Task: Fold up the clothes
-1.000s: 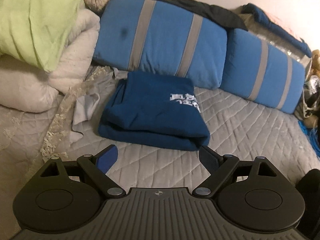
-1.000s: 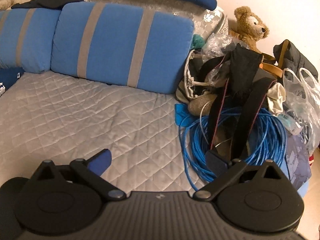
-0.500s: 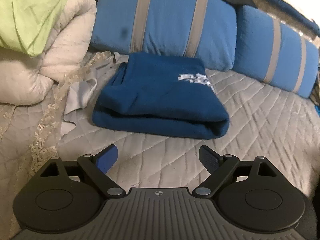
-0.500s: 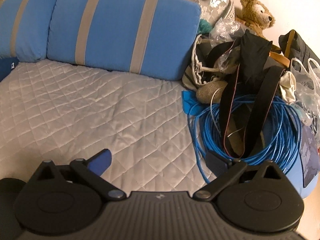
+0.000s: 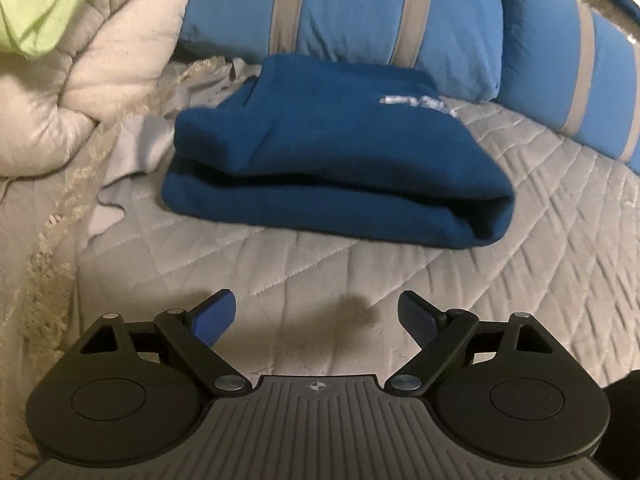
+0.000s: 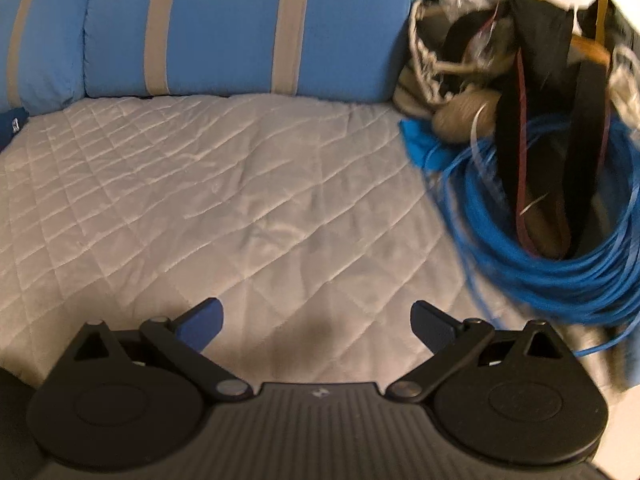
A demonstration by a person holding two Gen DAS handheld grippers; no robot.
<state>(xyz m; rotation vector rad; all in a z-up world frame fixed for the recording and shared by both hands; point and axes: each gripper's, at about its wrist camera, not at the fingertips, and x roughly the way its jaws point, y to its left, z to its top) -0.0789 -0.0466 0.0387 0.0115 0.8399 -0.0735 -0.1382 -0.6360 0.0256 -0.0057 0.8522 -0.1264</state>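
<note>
A dark blue garment (image 5: 332,160) with white print lies folded in a thick stack on the grey quilted bed cover (image 5: 360,272), its folded edge facing me. My left gripper (image 5: 316,312) is open and empty, low over the cover just in front of the garment. My right gripper (image 6: 316,316) is open and empty over bare quilt; a corner of the garment (image 6: 12,124) shows at its far left.
Blue pillows with grey stripes (image 5: 360,20) line the back. A white duvet (image 5: 100,80) and a green pillow (image 5: 40,4) are at the left. A coil of blue cable (image 6: 540,240), black straps and bags sit at the right.
Both grippers have moved forward and down toward the bed. The folded garment now looks larger and closer in the left wrist view. Both stay open.
</note>
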